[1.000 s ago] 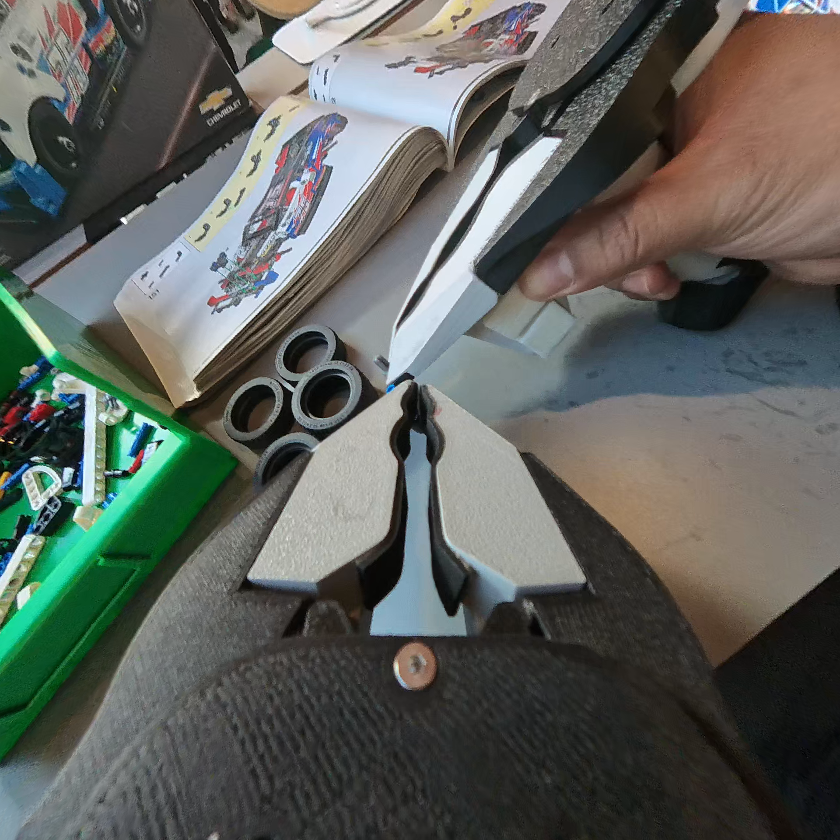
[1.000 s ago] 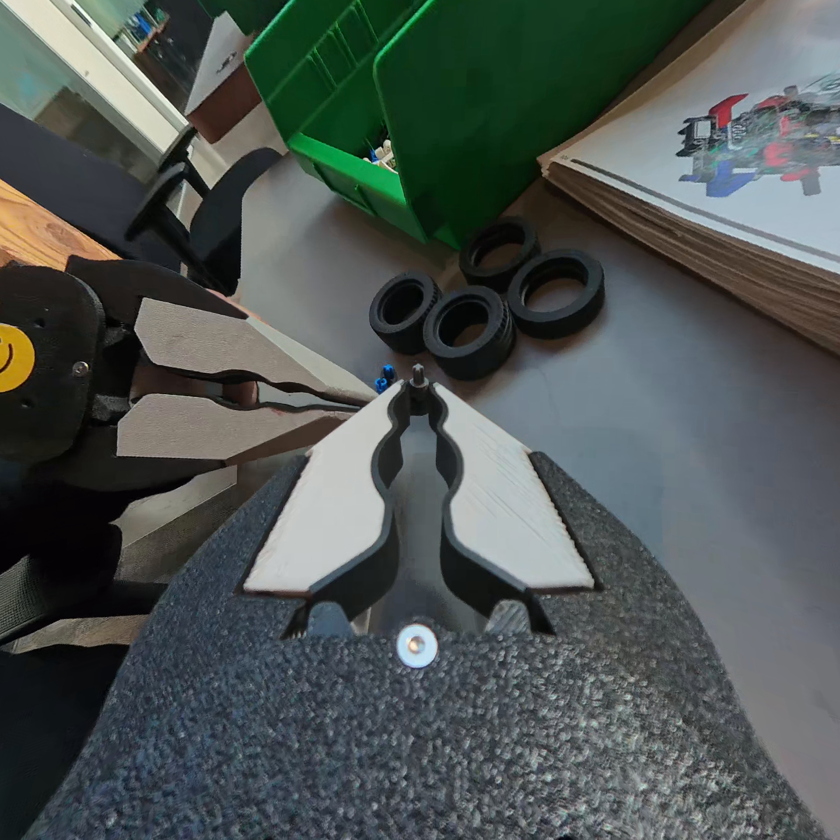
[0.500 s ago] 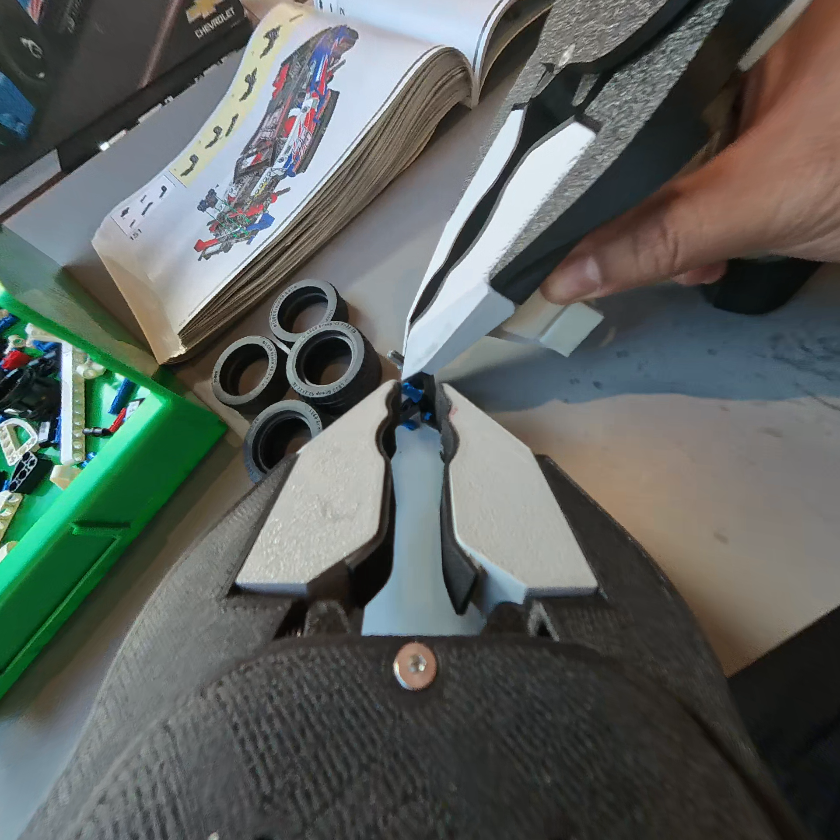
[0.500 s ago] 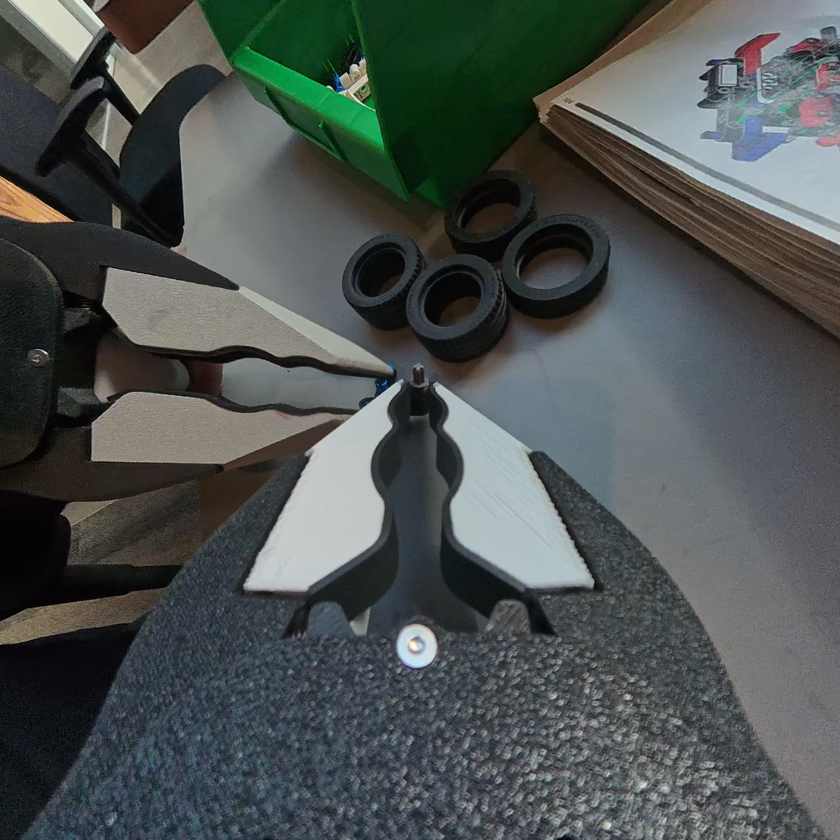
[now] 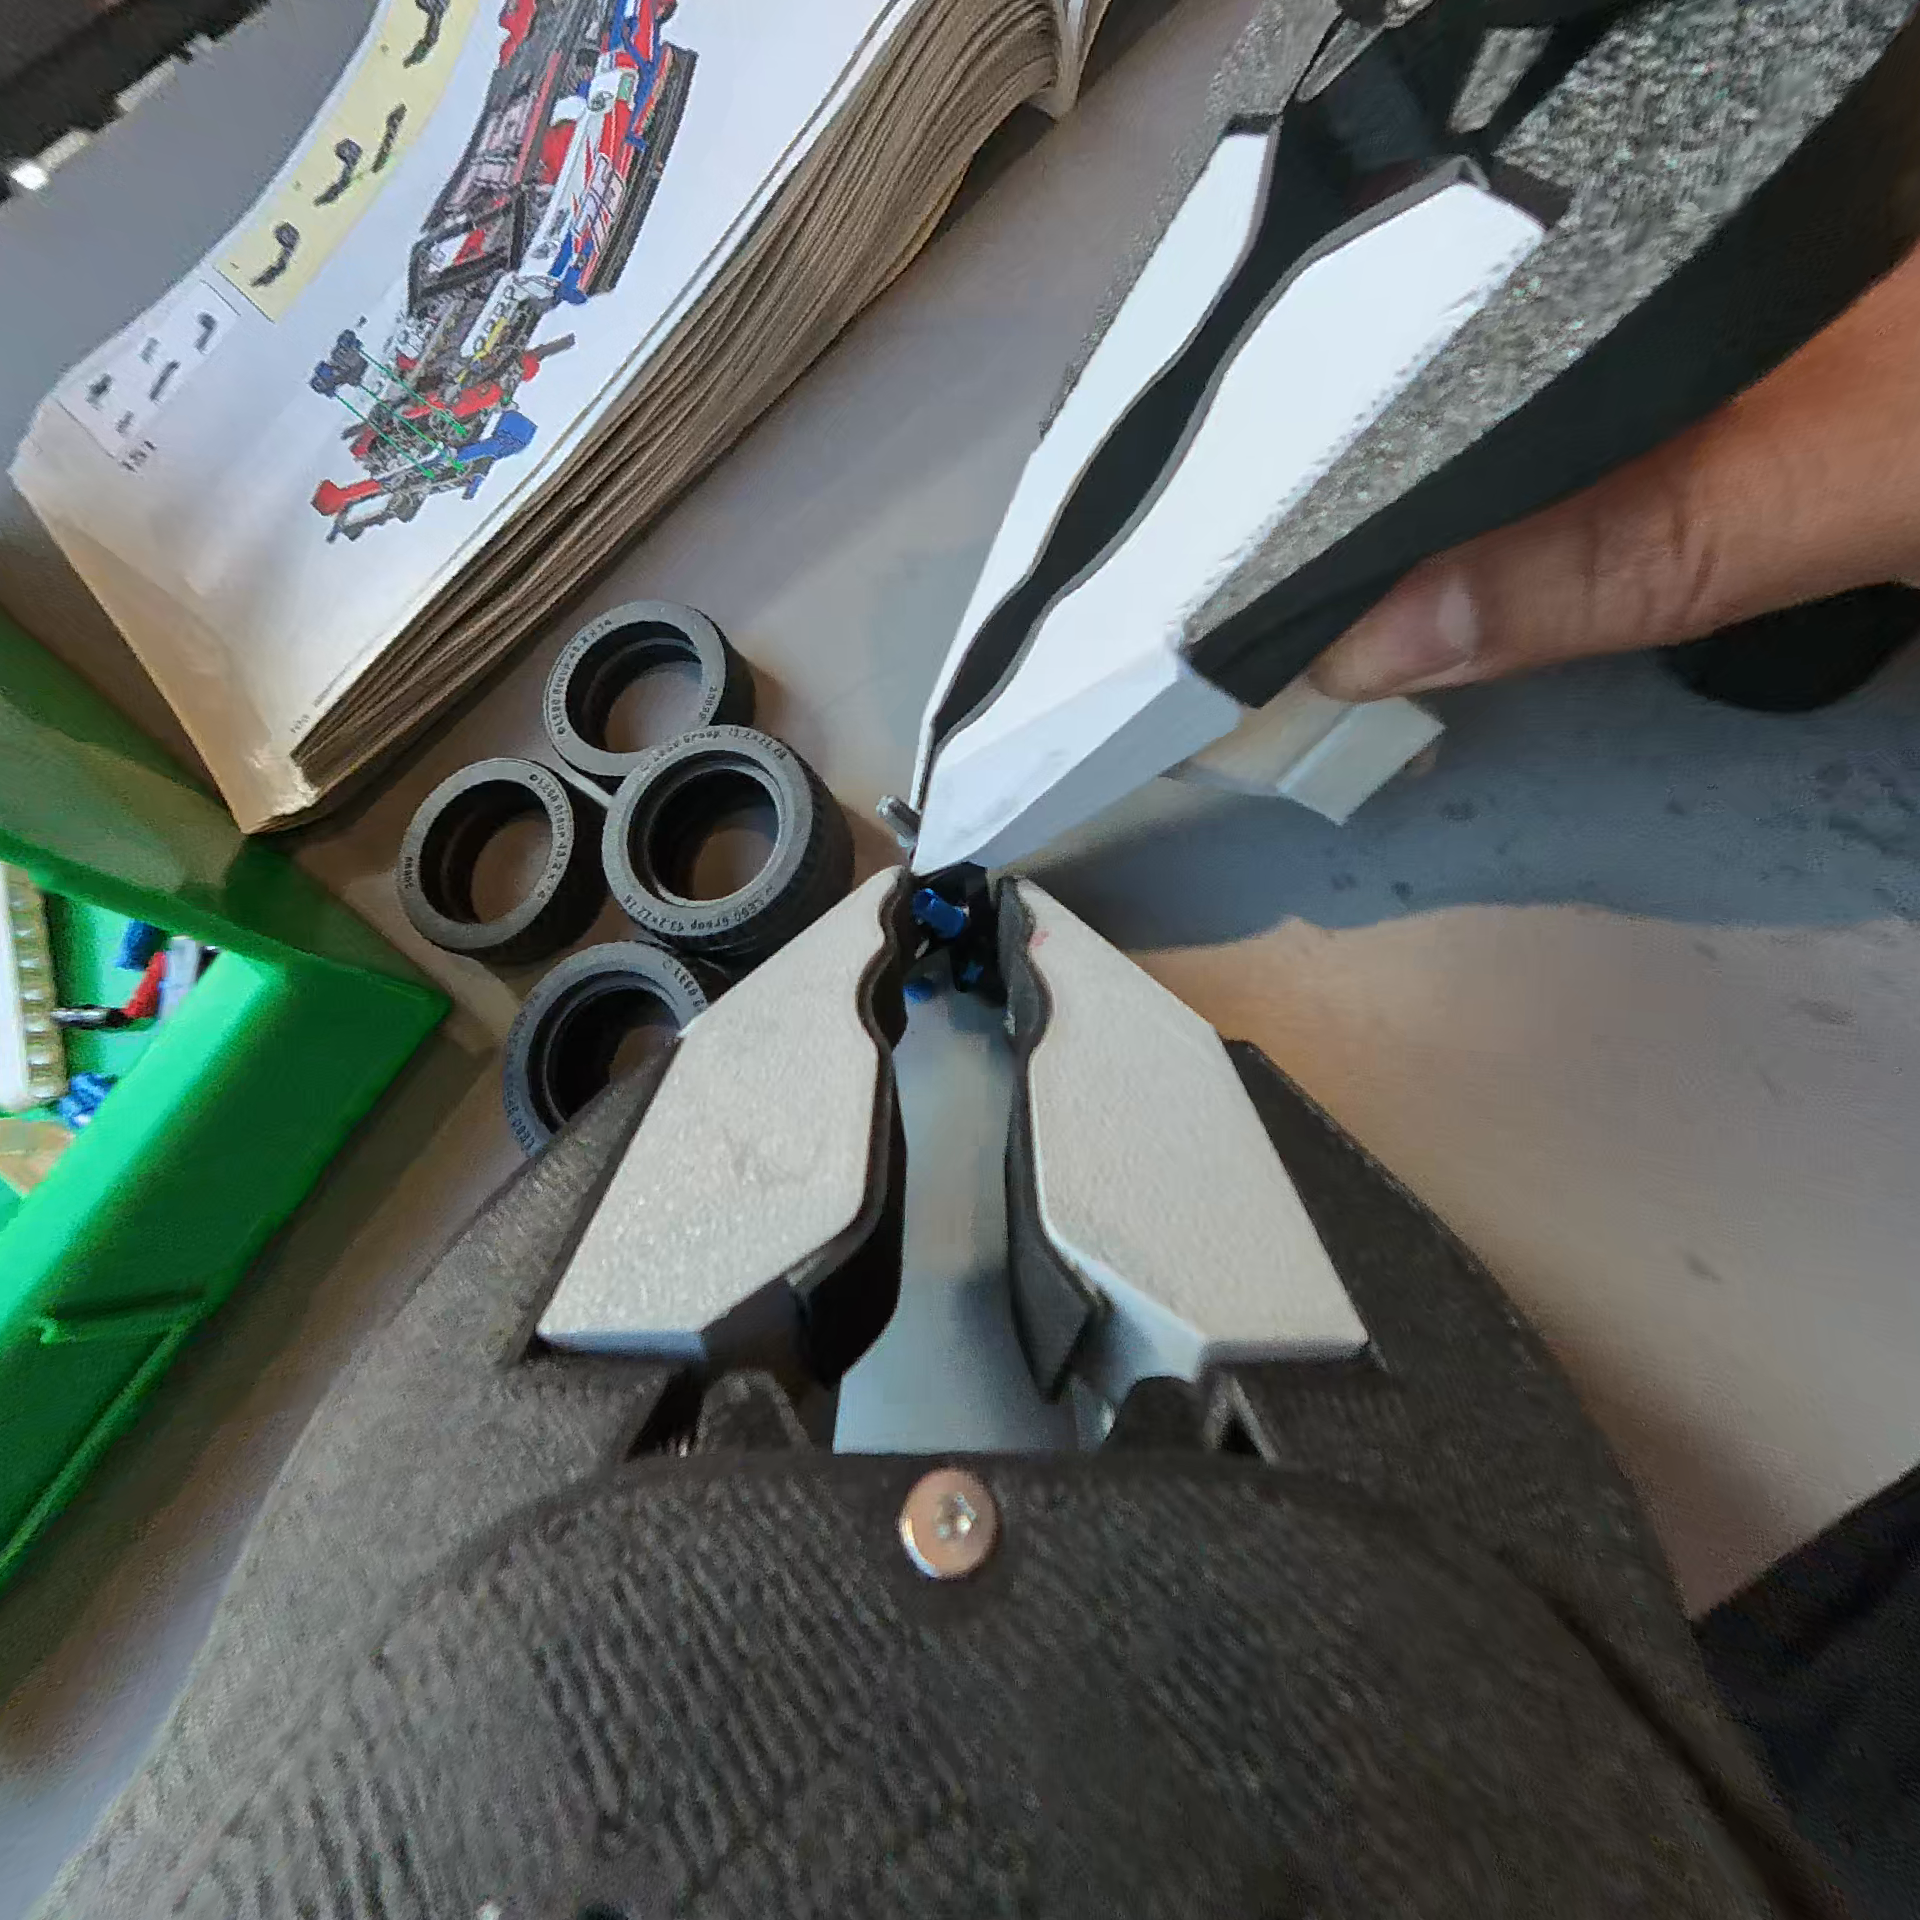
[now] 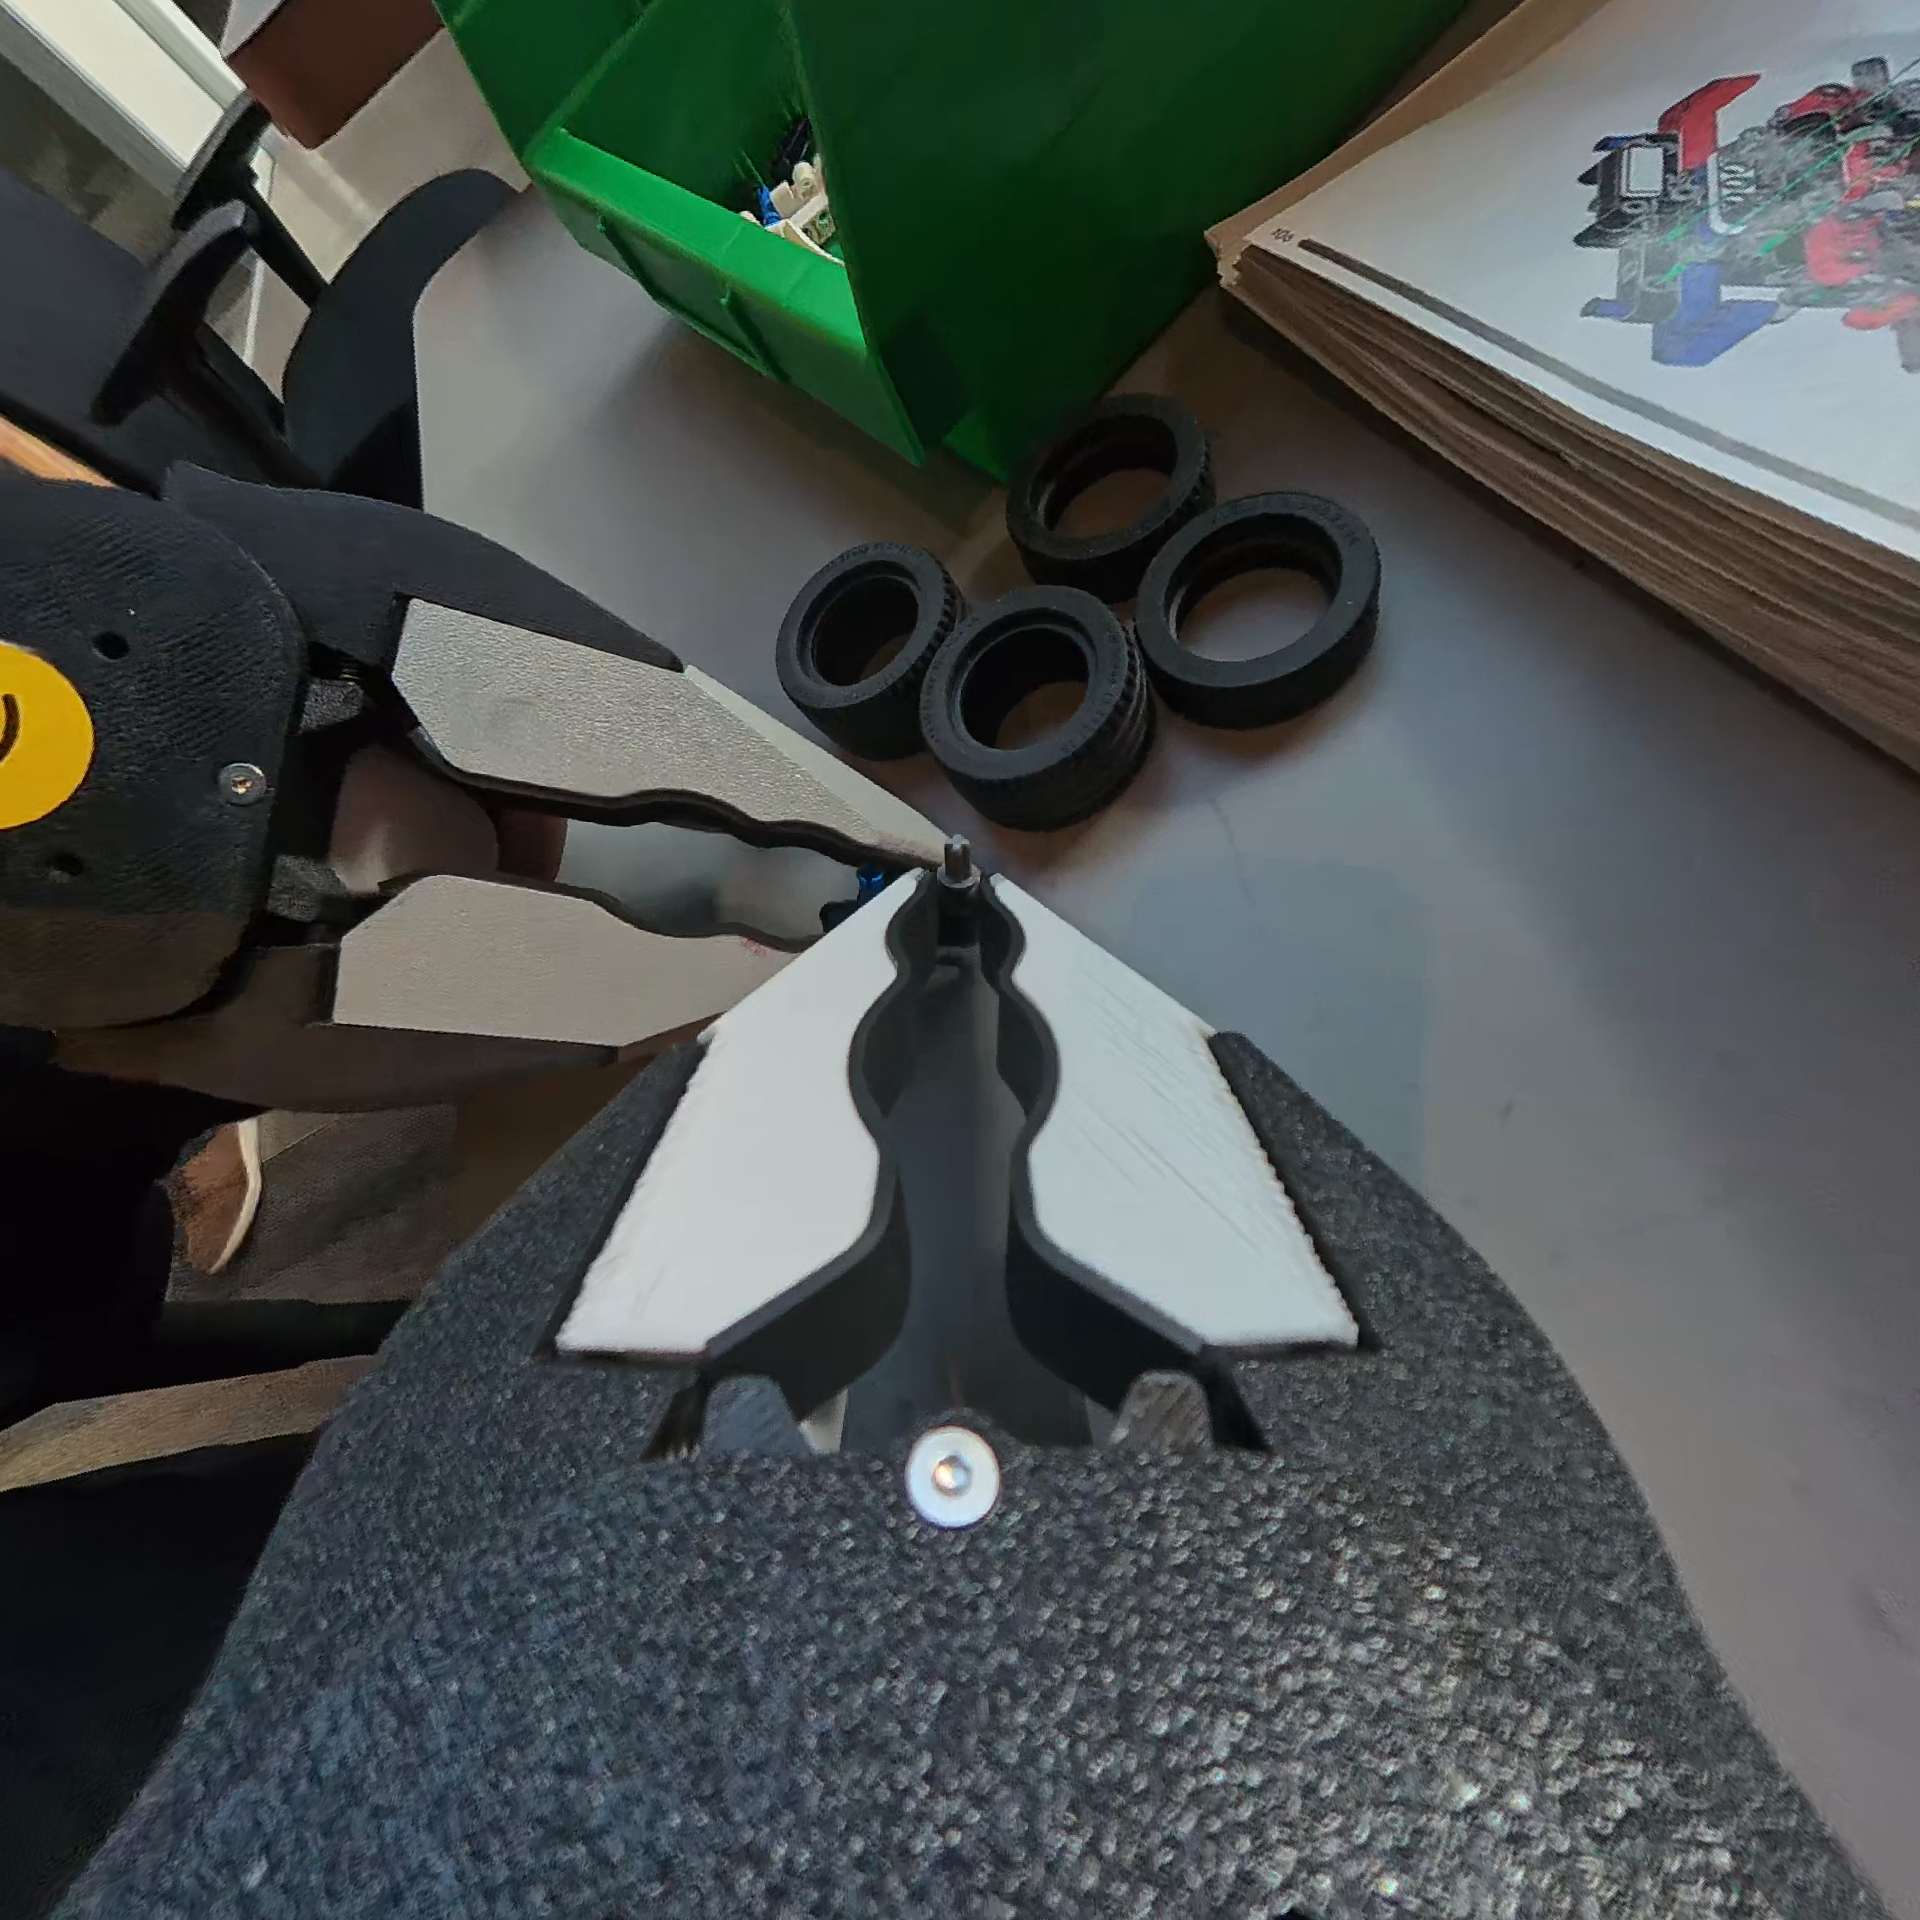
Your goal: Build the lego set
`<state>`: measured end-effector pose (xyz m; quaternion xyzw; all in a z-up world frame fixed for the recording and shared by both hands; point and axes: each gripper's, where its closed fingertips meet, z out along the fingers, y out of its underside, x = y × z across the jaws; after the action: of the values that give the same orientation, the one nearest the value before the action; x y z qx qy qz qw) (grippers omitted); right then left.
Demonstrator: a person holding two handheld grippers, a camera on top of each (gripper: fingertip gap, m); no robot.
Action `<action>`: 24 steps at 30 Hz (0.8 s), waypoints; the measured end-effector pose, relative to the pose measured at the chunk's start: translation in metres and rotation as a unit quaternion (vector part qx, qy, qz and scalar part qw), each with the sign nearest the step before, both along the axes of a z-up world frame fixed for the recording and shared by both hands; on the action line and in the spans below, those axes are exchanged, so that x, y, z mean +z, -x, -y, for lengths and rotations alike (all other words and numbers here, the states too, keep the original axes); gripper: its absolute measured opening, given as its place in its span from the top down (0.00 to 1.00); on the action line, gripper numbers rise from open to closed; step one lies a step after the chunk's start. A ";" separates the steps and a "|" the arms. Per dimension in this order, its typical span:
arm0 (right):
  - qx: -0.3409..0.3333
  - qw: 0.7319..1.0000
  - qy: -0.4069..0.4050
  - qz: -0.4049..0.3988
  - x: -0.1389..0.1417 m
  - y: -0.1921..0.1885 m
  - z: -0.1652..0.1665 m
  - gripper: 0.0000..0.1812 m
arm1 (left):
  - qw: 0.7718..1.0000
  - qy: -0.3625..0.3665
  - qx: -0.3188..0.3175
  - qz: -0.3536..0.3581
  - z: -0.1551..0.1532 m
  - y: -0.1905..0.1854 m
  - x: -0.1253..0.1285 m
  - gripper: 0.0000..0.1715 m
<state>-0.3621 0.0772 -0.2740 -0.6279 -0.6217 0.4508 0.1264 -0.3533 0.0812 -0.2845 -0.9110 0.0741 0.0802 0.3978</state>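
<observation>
My left gripper has grey fingers, with its jaws closed to a narrow gap on a small black piece with blue pins, low over the grey table. It enters the right wrist view from the left, where the blue pin shows between its tips. My right gripper has white fingers and is shut on a small grey pin that sticks out past its tips. In the left wrist view the right gripper comes down from the upper right, its pin just above the black piece.
Several black tyres lie just beyond the tips. An open instruction book lies behind them. A green parts bin stands to the left. A hand holds the right gripper. A black chair stands beyond the table.
The left jaws went from nearly shut to a narrow gap with the black and blue piece between them. Both grippers have drawn together, so the right gripper's pin now sits right at that piece.
</observation>
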 end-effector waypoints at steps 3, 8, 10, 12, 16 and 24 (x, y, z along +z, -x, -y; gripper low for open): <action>0.000 1.000 0.016 0.003 0.000 0.001 0.000 0.97 | 0.999 -0.002 0.008 -0.036 -0.001 0.002 0.001 0.92; -0.005 1.000 0.019 0.006 -0.001 0.001 -0.002 0.97 | 0.997 -0.031 0.010 -0.065 -0.001 0.000 0.009 0.92; -0.004 1.000 0.020 0.006 -0.001 0.001 -0.002 0.97 | 0.997 -0.031 0.012 -0.064 0.000 0.001 0.009 0.92; -0.004 1.000 0.025 0.006 -0.001 0.001 -0.002 0.97 | 0.997 -0.033 0.014 -0.064 0.000 0.001 0.010 0.92; -0.003 0.999 0.034 0.009 -0.001 0.001 -0.002 0.97 | 0.995 -0.032 0.017 -0.091 0.000 0.001 0.009 0.92; 0.000 0.999 0.043 0.016 -0.003 0.002 -0.002 0.97 | 0.996 -0.029 0.021 -0.085 0.003 0.001 0.008 0.91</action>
<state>-0.3638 0.0788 -0.2765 -0.6403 -0.6034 0.4668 0.0895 -0.3547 0.0783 -0.2761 -0.8901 0.0861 0.1682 0.4149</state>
